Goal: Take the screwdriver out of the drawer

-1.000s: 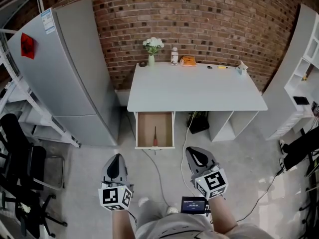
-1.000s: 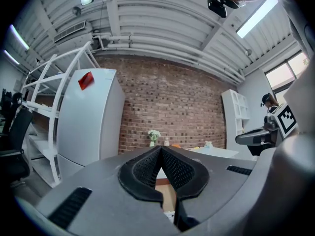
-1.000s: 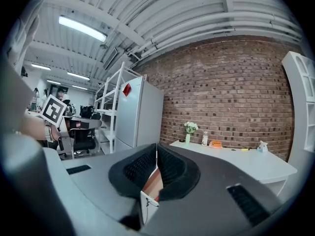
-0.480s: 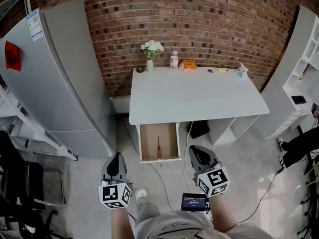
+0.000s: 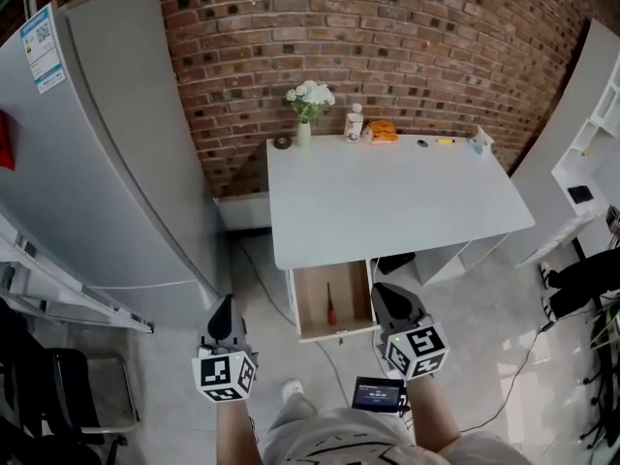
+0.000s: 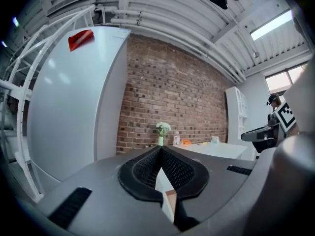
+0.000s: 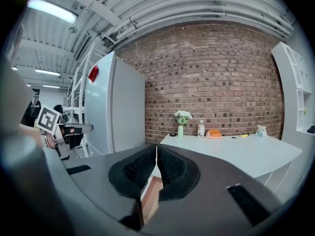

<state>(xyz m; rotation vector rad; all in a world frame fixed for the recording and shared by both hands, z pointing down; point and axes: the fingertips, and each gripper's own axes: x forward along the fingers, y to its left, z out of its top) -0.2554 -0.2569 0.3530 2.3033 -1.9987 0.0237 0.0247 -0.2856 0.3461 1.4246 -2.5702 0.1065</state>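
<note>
Head view, looking steeply down. A tall grey metal refrigerator (image 5: 107, 143) stands at the left against a red brick wall (image 5: 407, 46). Just beside it is a white rectangular desk (image 5: 397, 197). Its far edge carries a small vase of white flowers (image 5: 308, 109), a pale bottle (image 5: 355, 122) and an orange object (image 5: 383, 131), kept to the back so that the working surface is free.

A shallow wooden drawer (image 5: 312, 308) is pulled out from under the desk's near-left corner, which exposes its contents from above. The slim screwdriver (image 5: 330, 305) lies lengthwise on the drawer floor, reddish handle toward the drawer front, untouched.

The right gripper (image 5: 382, 291) is held just beside the drawer's right front corner and is the better placed for the pick. The left gripper (image 5: 226, 301) is carried well apart over bare floor. Both point roughly level toward the desk, as suits an approach and not yet a reach.

Each gripper's view shows its two ribbed pads pressed together with nothing between them, so both claws must part before a grasp.
</note>
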